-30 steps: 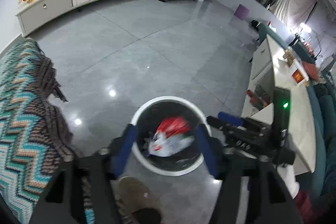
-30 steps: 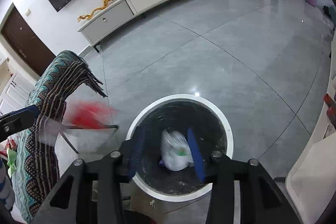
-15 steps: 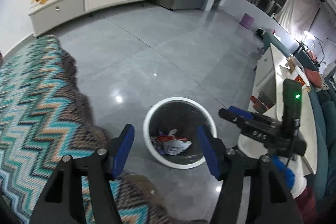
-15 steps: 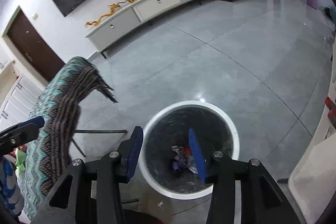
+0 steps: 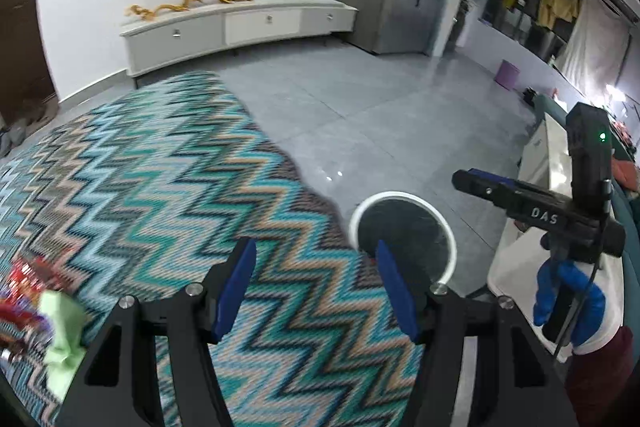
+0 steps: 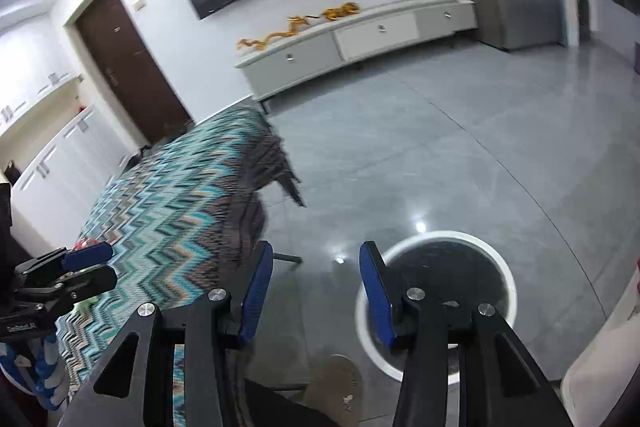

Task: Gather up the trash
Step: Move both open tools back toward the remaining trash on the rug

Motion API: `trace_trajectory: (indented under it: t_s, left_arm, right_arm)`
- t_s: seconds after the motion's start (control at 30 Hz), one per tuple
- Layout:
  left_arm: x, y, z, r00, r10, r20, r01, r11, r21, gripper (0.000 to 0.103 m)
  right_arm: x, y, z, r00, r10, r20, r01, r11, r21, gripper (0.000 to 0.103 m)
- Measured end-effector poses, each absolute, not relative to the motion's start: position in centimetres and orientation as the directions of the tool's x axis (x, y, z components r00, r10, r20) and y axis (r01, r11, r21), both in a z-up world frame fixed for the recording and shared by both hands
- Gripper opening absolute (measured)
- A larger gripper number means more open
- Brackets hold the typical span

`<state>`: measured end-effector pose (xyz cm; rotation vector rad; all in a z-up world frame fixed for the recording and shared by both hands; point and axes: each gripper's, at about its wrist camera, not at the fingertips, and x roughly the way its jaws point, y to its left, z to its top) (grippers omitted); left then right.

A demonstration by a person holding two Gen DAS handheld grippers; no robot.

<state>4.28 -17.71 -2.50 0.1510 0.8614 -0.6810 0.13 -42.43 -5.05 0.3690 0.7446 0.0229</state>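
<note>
A round white-rimmed trash bin [image 5: 402, 233] with a dark liner stands on the grey floor; it also shows in the right wrist view [image 6: 440, 291]. My left gripper [image 5: 316, 283] is open and empty above the zigzag-patterned cloth [image 5: 160, 195] covering a table, left of the bin. My right gripper [image 6: 316, 291] is open and empty above the floor, just left of the bin. Red wrappers [image 5: 22, 291] and a light green crumpled piece [image 5: 60, 331] lie on the cloth at the far left. The right gripper also shows in the left wrist view [image 5: 472, 181].
The zigzag cloth [image 6: 168, 219] hangs over the table edge beside the bin. A white low cabinet [image 5: 240, 27] lines the far wall under a TV. A white counter [image 5: 556, 163] runs along the right. A shoe [image 6: 340, 383] is below the right gripper.
Both grippers have lifted and swung left, away from the bin. The left one now looks over the cloth-covered table; the trash dropped earlier lies out of sight in the bin.
</note>
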Motion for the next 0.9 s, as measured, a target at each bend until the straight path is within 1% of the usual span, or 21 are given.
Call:
trace_trajectory:
  t_s: [0.2,0.4,0.5,0.6,0.67,0.73,0.8,0.83,0.9]
  left_arm:
    - [4.1,-11.3,-2.0,0.556,-0.431,-0.711,0.506,0.854,-0.122,0.061]
    - [4.6,-3.4,-2.4,0.627,-0.353,-0.694,0.372,0.919,-0.131,0.061]
    - [4.7,1.3,-3.0,0.657,-0.296,-0.693,0.285,0.949,-0.135,0.061]
    - [4.2,6.1,-3.6,0.692,-0.213,-0.69,0.186,0.976,-0.115,0.061]
    - [4.1,9.5,-3.9,0.704,-0.181,-0.687,0.124,0.983,-0.132,0.061]
    - [4.0,12.5,-4.2,0.715,-0.146,-0.684,0.064,0.988,-0.143,0.061]
    - [4.0,15.1,-4.5,0.719,-0.12,-0.685,0.016,0.988,-0.156,0.065]
    - [4.0,16.2,-4.6,0.722,-0.111,-0.683,-0.002,0.987,-0.163,0.07]
    - [4.1,17.8,-4.9,0.726,-0.102,-0.68,-0.019,0.986,-0.168,0.072]
  right_arm:
    - [1.9,-36.9,-3.6,0.73,0.209,-0.651,0.008,0.95,0.313,0.043]
    - [3.9,-31.3,-2.7,0.705,0.267,-0.657,-0.1,0.955,0.281,0.043]
    - [5.1,-27.8,-2.2,0.687,0.301,-0.661,-0.17,0.952,0.256,0.043]
    - [6.2,-23.9,-1.8,0.664,0.339,-0.667,-0.249,0.941,0.231,0.043]
    - [7.1,-21.0,-1.8,0.641,0.369,-0.673,-0.307,0.927,0.217,0.043]
    - [7.8,-17.9,-2.0,0.615,0.394,-0.683,-0.361,0.911,0.2,0.047]
    - [8.3,-15.1,-2.4,0.587,0.418,-0.693,-0.413,0.891,0.188,0.049]
    - [8.6,-13.4,-2.6,0.572,0.43,-0.699,-0.442,0.879,0.179,0.049]
    - [9.0,-10.7,-3.0,0.546,0.446,-0.709,-0.493,0.856,0.158,0.05]
